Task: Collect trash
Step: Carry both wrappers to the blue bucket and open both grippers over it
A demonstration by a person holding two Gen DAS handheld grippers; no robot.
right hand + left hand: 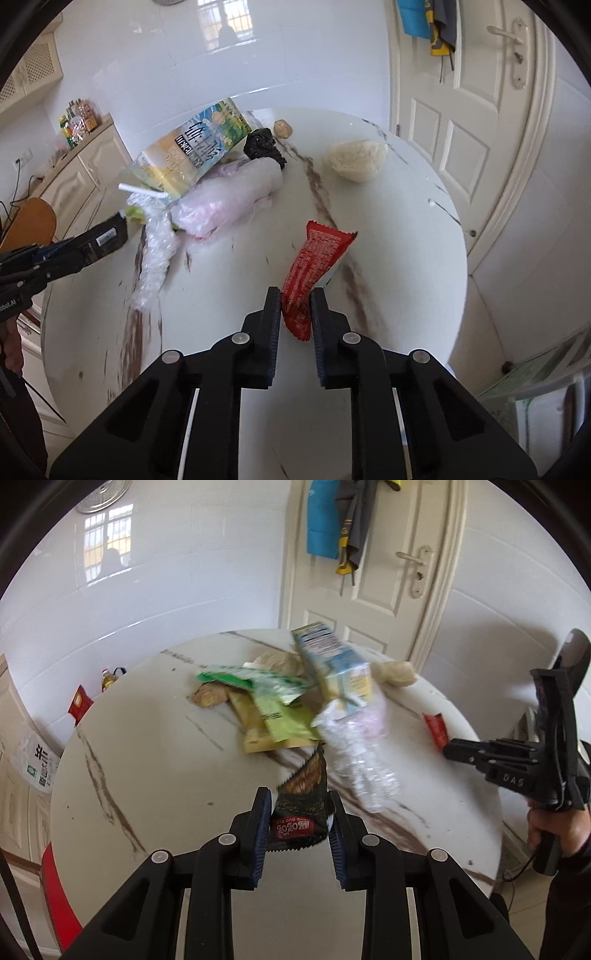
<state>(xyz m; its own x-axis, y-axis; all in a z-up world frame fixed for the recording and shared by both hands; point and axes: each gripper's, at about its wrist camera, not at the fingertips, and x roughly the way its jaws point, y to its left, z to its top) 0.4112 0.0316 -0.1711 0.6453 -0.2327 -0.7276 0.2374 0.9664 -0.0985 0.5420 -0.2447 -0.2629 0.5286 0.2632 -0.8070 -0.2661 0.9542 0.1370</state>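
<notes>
Clamped in the left gripper (299, 814): a dark wrapper (301, 805). Right gripper (295, 314) pinches the red wrapper (314, 266). Carton (192, 151), plastic wrap (155, 258) and more still litter the surface (388, 258).

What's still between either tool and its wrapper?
Nothing visible. The left tool is shut on the dark wrapper, pads touching its sides. The right tool is shut on the red wrapper. Both wrappers stick out forward over the table. No bin is in view, so the drop path can't be judged.
</notes>
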